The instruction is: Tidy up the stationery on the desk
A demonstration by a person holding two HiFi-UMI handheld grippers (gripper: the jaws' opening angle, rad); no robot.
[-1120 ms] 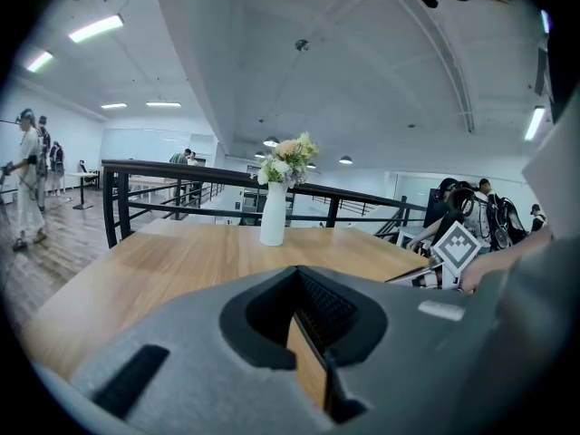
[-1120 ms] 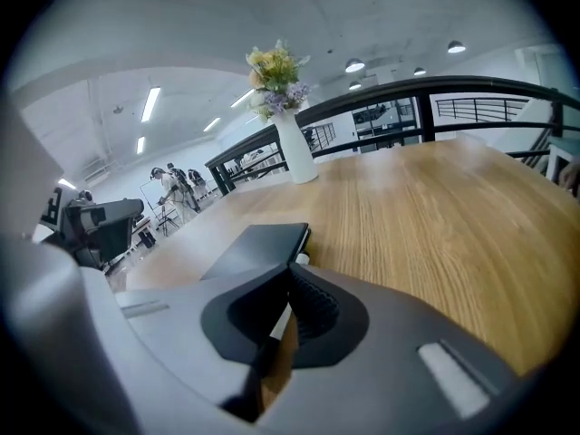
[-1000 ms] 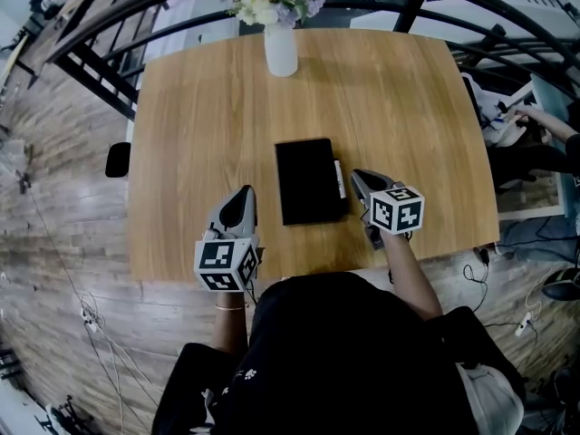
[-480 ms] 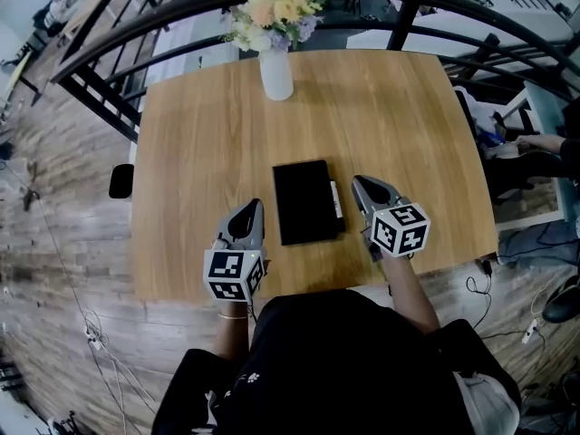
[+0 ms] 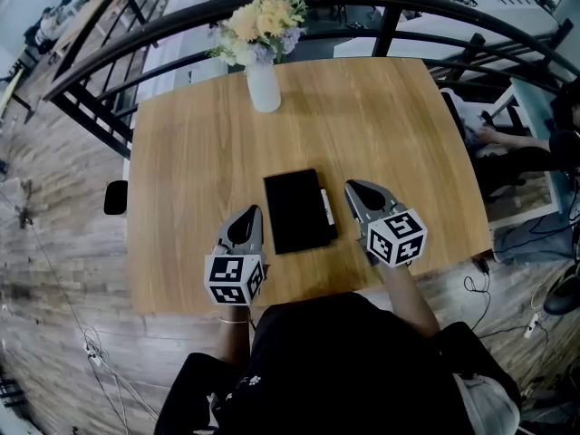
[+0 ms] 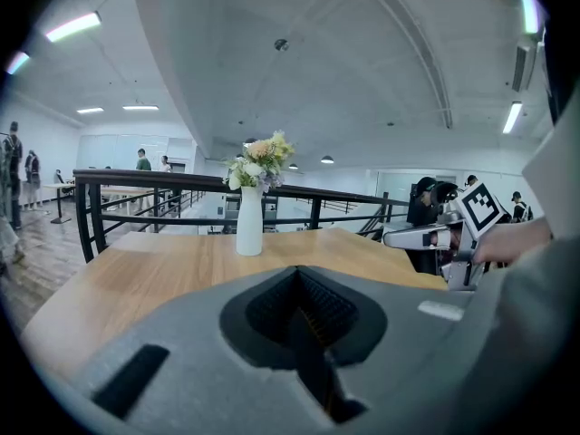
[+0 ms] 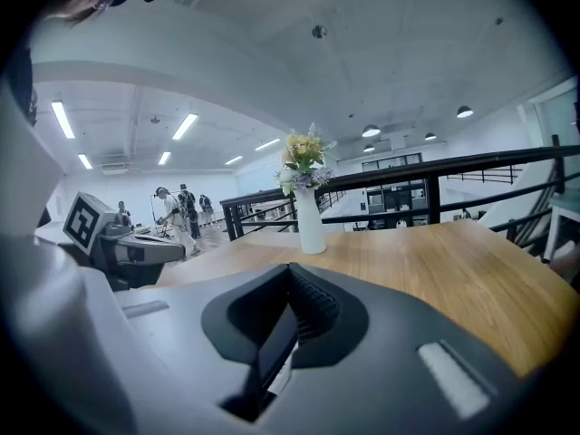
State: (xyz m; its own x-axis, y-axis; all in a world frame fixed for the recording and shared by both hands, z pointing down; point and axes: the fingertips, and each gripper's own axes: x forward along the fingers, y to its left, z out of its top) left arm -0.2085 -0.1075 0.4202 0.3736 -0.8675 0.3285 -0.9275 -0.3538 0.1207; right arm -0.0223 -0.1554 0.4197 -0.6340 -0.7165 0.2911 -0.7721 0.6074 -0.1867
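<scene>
A flat black case (image 5: 296, 210) lies on the wooden desk (image 5: 390, 125), near its front edge. A thin white pen-like item (image 5: 325, 207) rests along the case's right side. My left gripper (image 5: 249, 212) hovers just left of the case, jaws shut and empty. My right gripper (image 5: 352, 187) is just right of the white item, also shut with nothing in it. In the left gripper view the closed jaws (image 6: 297, 279) point across the desk. In the right gripper view the jaws (image 7: 292, 275) meet the same way. The case is hidden in both gripper views.
A white vase of flowers (image 5: 264, 87) stands at the desk's far side, left of centre. A black railing (image 5: 381, 7) curves behind the desk. A small black object (image 5: 115, 197) sits beside the left edge. A seated person (image 5: 507, 139) is to the right.
The head view has tilted, so the desk sits lower in the picture. Both grippers keep their places beside the black case and stay shut.
</scene>
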